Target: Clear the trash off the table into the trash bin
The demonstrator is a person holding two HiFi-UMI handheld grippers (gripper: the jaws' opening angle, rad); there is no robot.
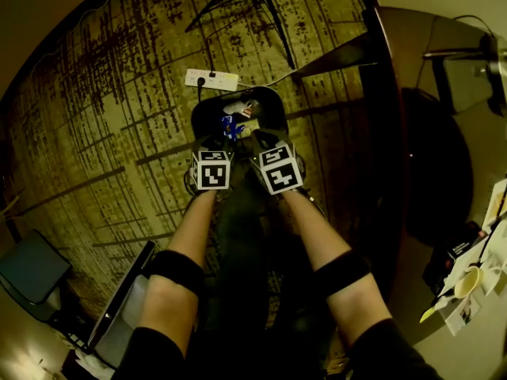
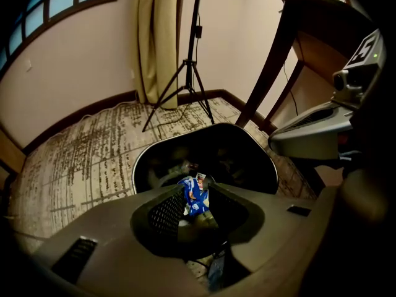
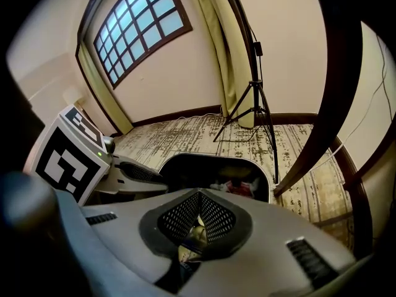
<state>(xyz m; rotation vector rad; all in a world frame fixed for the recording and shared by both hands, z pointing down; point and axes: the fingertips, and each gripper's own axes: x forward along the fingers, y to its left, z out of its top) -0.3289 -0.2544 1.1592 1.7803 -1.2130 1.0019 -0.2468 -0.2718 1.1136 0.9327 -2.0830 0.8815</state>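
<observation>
- Head view: the black trash bin (image 1: pixel 276 111) stands on the patterned carpet (image 1: pixel 95 133) at about 12 o'clock from the two forearms.
- Both grippers hang over its mouth: the left gripper (image 1: pixel 225 133) at 11 o'clock, the right gripper (image 1: pixel 253 131) at 1 o'clock, their marker cubes side by side.
- A blue wrapper (image 1: pixel 230 127) shows at the left gripper's tips, inside the bin's outline.
- A white power strip (image 1: pixel 211 79) lies just past the bin at 12 o'clock. The dark wooden table (image 1: pixel 412 77) fills the 3 o'clock side.
- Left gripper view: the jaws stand partly apart, and the crumpled blue wrapper (image 2: pixel 195 198) sits between them at centre.
- It lies against the pad at 9 o'clock and is not clamped from both sides.
- The bin (image 2: pixel 140 163) opens directly behind it, toward 12 o'clock, with other litter dim inside.
- The right gripper (image 2: pixel 278 140) reaches in from 3 o'clock. A tripod (image 2: pixel 189 73) and a curtain (image 2: pixel 158 36) stand at 12 o'clock.
- Right gripper view: the jaws are closed, tips meeting at centre (image 3: pixel 198 193), and I can make out no trash between them.
- The bin (image 3: pixel 185 159) lies just beyond at 12 o'clock, with red-and-white litter (image 3: pixel 240 185) in it.
- The left gripper (image 3: pixel 154 177) comes in from 9 o'clock. A gridded window (image 3: pixel 139 23) is at 11 o'clock.
</observation>
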